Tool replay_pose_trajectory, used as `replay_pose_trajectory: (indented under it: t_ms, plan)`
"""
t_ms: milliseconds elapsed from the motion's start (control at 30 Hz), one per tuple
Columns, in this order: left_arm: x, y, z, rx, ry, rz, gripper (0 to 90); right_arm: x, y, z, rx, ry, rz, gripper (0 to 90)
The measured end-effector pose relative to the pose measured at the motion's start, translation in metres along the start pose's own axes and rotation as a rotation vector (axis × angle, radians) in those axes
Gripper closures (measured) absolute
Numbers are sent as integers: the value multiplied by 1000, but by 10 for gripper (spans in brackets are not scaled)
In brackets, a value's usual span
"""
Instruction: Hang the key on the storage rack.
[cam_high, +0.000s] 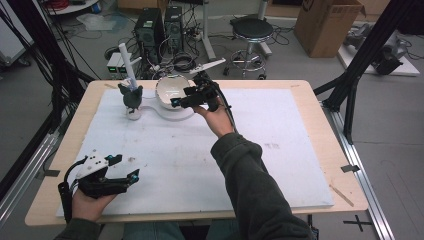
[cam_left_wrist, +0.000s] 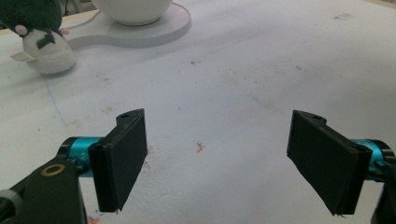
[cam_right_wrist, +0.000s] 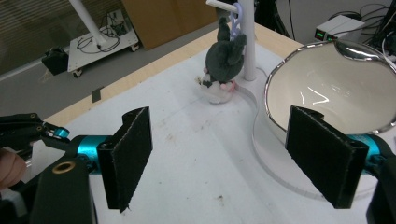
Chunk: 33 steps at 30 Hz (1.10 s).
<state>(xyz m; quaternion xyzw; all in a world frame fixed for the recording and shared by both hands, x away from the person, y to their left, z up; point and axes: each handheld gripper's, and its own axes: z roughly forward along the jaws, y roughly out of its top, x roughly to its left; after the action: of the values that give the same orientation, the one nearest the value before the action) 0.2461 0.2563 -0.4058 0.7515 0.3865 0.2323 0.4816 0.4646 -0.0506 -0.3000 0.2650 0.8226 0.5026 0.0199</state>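
While the right gripper (cam_high: 176, 102) is hovering with its jaws spread wide and empty at the near rim of the bowl (cam_high: 172, 89), the one relation that matters is lying straight ahead of it: in the right gripper view the bowl (cam_right_wrist: 327, 93) is sitting at about 1 o'clock, just beyond the right jaw, and the plush (cam_right_wrist: 223, 65) is hanging at 12 o'clock against the white post (cam_right_wrist: 246, 37) (its long axis running upright, ears up). In the high view the plush (cam_high: 131, 97) is lying at about 9 o'clock from that gripper, near but apart. The left gripper (cam_high: 131, 176) is resting wide open and empty at the near left of the table (cam_high: 300, 150), well apart, so the right hand is, I judge, the nearer one for reaching the plush.
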Motion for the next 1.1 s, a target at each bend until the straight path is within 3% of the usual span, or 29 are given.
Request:
replay_pose_trajectory:
  t_ms: [100,367,1100]
  plan:
    - [0,0,0,-1,3,0,206,-3,-3,-4,16,1,17,198]
    - [1,-1,-3,2,9,2,206,-3,-14,-23,-40,-19,26,176]
    - [-2,-2,-5,4,20,-6,206,-8,-48,-59,-55,-54,40,122]
